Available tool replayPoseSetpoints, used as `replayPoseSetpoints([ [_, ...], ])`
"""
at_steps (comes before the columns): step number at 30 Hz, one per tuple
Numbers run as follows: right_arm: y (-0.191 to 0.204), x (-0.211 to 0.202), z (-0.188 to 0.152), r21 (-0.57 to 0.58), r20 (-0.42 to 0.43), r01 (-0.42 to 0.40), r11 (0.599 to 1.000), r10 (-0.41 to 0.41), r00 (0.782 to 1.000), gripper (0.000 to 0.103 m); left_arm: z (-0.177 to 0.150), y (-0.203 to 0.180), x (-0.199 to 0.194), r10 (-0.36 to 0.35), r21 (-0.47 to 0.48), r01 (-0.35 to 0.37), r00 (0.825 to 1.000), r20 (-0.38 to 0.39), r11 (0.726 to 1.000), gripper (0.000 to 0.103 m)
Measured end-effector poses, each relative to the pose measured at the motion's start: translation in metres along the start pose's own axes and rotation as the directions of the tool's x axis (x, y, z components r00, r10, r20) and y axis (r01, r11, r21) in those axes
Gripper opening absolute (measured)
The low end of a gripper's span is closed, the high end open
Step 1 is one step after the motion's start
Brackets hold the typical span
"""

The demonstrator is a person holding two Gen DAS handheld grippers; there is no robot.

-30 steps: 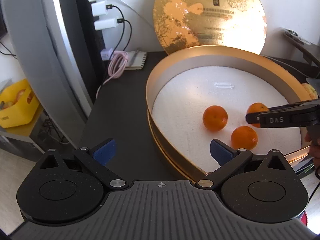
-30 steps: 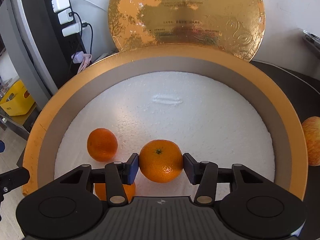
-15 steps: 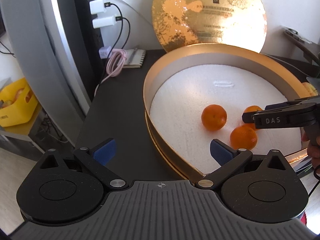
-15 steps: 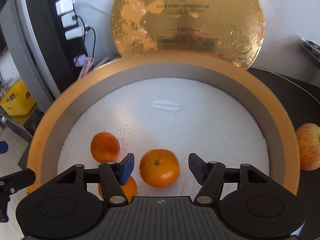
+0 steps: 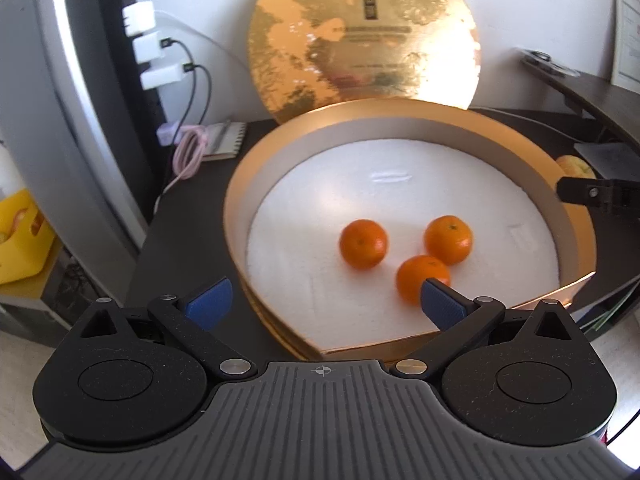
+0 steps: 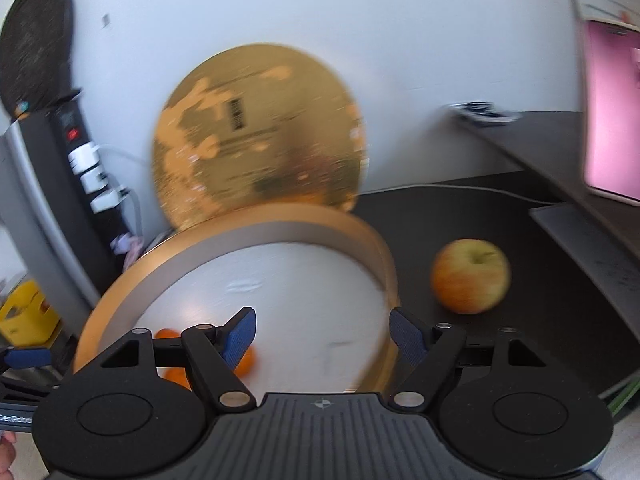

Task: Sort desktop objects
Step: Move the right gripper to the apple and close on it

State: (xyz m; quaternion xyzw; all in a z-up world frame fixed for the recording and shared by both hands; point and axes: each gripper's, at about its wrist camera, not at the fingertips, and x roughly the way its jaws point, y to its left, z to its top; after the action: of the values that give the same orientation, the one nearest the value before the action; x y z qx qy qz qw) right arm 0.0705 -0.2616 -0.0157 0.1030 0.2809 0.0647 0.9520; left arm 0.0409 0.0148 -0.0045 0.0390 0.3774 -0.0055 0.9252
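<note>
Three oranges lie on the white foam floor of a round gold box (image 5: 256, 160): one on the left (image 5: 363, 243), one on the right (image 5: 448, 240) and one nearest me (image 5: 420, 276). My left gripper (image 5: 324, 304) hovers open over the box's near rim, nothing between its blue pads. My right gripper (image 6: 322, 338) is open and empty, its jaws have just been opening, and it has pulled back above the box's right rim (image 6: 384, 264). A red-yellow apple (image 6: 470, 276) sits on the dark desk right of the box. The right gripper's finger (image 5: 592, 194) shows at the right edge.
The box's gold lid (image 5: 364, 36) leans against the wall behind. A power strip with white chargers (image 5: 146, 52), a pink cable (image 5: 190, 152) and a small notebook (image 5: 224, 142) lie at the back left. A pink screen (image 6: 608, 120) stands on a raised shelf at right.
The right gripper opened, let go of the orange it held in the box, and drew back up and to the right. The left gripper shifted slightly toward the box.
</note>
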Motion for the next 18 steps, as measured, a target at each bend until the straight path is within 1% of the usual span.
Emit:
replayPoseSetpoints([
  [4, -0.035, 0.000, -0.002, 0.075, 0.009, 0.082, 0.994, -0.083, 0.997, 0.075, 0.005, -0.016, 0.003, -0.021, 0.030, 0.020, 1.000, 0.008, 0.999, 0.103],
  [8, -0.055, 0.009, -0.006, 0.112, 0.001, 0.130, 0.985, -0.131, 0.991, 0.075, 0.010, -0.030, 0.008, -0.035, 0.055, 0.035, 0.999, 0.004, 0.998, 0.103],
  [12, -0.065, 0.022, -0.005, 0.131, -0.006, 0.147, 0.981, -0.147, 0.989, 0.076, 0.018, -0.039, 0.016, -0.033, 0.071, 0.033, 0.999, 0.001, 0.997, 0.103],
  [15, -0.070, 0.032, -0.002, 0.138, -0.004, 0.152, 0.979, -0.153, 0.988, 0.079, 0.026, -0.046, 0.022, -0.031, 0.082, 0.031, 1.000, 0.000, 0.996, 0.103],
  [18, -0.075, 0.043, 0.001, 0.142, -0.008, 0.159, 0.977, -0.160, 0.987, 0.080, 0.032, -0.053, 0.028, -0.038, 0.093, 0.037, 0.999, 0.003, 0.995, 0.103],
])
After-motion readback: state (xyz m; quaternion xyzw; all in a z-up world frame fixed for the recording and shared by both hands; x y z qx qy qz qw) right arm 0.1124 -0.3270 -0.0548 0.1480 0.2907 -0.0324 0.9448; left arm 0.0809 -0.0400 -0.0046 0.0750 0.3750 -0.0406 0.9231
